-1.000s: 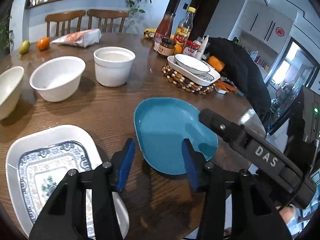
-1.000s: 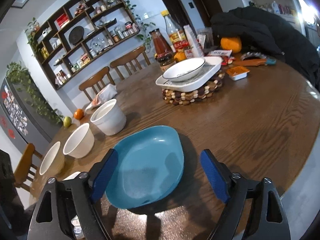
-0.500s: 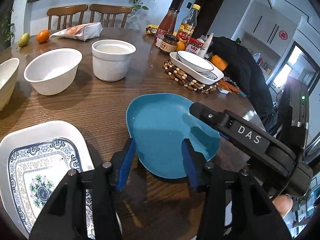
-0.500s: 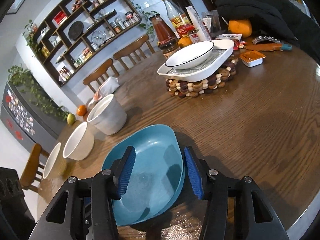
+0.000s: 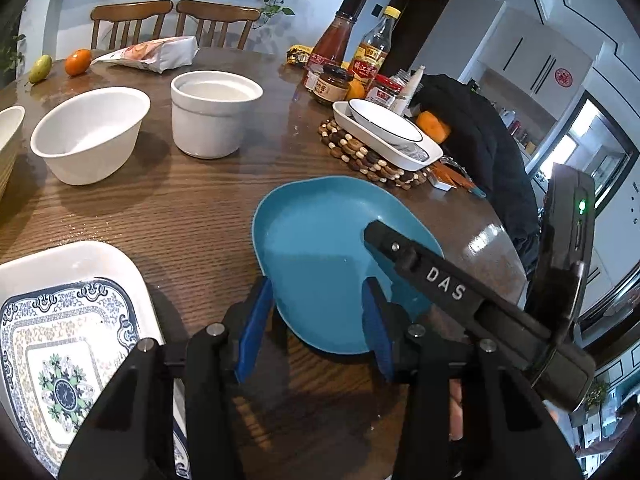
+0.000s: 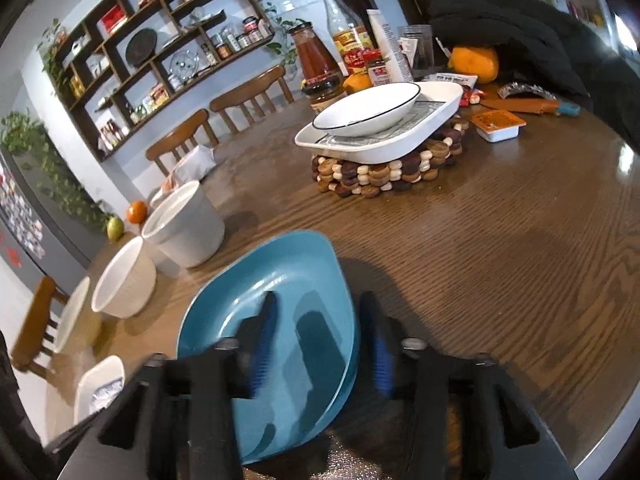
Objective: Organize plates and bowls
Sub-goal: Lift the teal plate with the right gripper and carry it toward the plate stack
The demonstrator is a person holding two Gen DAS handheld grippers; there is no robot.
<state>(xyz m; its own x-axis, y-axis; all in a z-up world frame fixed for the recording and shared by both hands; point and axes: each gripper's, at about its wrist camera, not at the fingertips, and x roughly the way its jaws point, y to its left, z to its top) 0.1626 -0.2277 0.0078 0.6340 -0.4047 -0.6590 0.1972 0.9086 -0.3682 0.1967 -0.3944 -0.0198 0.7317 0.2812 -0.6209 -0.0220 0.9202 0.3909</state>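
A teal, rounded-square shallow plate [image 6: 276, 320] lies low and centre in the right wrist view on the brown wood-grain round table [image 6: 500, 240]. The right gripper [image 6: 318, 344] has its blue-padded jaws partly closed across the plate's near right rim, one pad inside the dish and one outside the edge; the pads are blurred, so I cannot tell whether they actually pinch it. In the left wrist view the left gripper [image 5: 316, 328] sits at bottom centre, jaws moderately apart and holding nothing, with the teal plate's near edge between the pads but apart from them. The right gripper's black arm crosses the plate from the right. A white rectangular dish with blue patterning [image 5: 68, 344] lies at lower left.
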